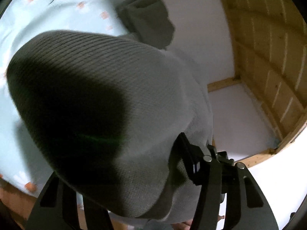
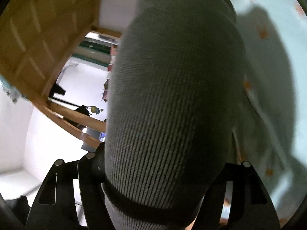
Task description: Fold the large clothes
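Cataloguing what my two wrist cameras give me: one grey ribbed knit garment [image 1: 107, 88], bunched and lifted, filling most of both views. Left gripper [image 1: 145, 182]: I see its black fingers [image 1: 189, 159] low in frame, the knit draped over and between them; the left-side finger is largely buried under cloth, and the fabric sits in the gap, so I read the jaws as pinching a thick fold of the garment. Right gripper [image 2: 163, 182]: the same knit [image 2: 172, 99] rises as a rounded column straight out from between its fingers [image 2: 90, 170], which flank it on both sides and press against its base, pinching the cloth. Beneath and beyond the garment lies a pale blue bedsheet [image 1: 57, 15] with small orange flower prints, the garment hanging above it and casting a shadow. A further dark grey part of the clothing [image 1: 147, 21] rests on the sheet farther off. Wooden panelling [image 1: 268, 48] and a white wall [image 1: 195, 28] stand beside the bed.
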The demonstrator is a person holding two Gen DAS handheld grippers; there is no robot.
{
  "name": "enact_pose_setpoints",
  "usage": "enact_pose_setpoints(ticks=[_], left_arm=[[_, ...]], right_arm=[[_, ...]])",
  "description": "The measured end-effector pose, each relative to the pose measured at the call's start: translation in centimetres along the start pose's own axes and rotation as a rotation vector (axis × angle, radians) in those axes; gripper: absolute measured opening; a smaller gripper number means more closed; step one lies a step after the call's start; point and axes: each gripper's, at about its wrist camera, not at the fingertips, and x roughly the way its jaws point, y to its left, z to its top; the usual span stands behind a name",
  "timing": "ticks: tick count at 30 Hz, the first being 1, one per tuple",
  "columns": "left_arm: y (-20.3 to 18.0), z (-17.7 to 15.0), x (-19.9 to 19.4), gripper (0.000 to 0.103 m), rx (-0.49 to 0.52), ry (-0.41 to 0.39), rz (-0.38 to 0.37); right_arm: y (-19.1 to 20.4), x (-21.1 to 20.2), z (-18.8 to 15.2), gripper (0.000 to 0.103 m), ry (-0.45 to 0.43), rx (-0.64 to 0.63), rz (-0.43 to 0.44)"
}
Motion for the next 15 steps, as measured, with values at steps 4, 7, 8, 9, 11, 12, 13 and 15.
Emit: enact_pose_setpoints(ticks=[4,7,8,9,11,12,13,15], left_arm=[[-4.7,1.8,-2.2,0.055,0.118,-0.109,-0.046],[-10.0,5.0,-3.0,0.055,0.236,-0.227,-0.093],[-11.1,6.2,-3.0,0.055,0.263,-0.257,-0.104],[-12.8,8.2,-2.9,0.055,0.294,-0.295,-0.120],[-15.8,12.7,-2.0,0.055,0.371,-0.373,-0.148],[-16.7,15.2,-1.1,0.057,0.385,-0.391,-0.153],[-17.3,17.3,-0.5,0.058,0.377,-0.402,-0.161],[-17.3,23.0,2.9,0.063,0.276,-0.378,-0.141]], right_arm=[[6.1,-0.4,5.5,0.065,-0.025,-0.173,0.043],[10.9,0.1,11.1,0.065,-0.043,-0.289,0.106],[12.3,0.4,13.1,0.065,-0.048,-0.322,0.131],[13.7,0.8,15.1,0.065,-0.052,-0.353,0.155],[16.7,1.5,19.4,0.065,-0.063,-0.416,0.220],[18.2,2.7,22.6,0.065,-0.057,-0.437,0.248],[18.8,3.8,24.9,0.065,-0.044,-0.435,0.253],[18.8,7.3,31.0,0.067,0.004,-0.411,0.198]])
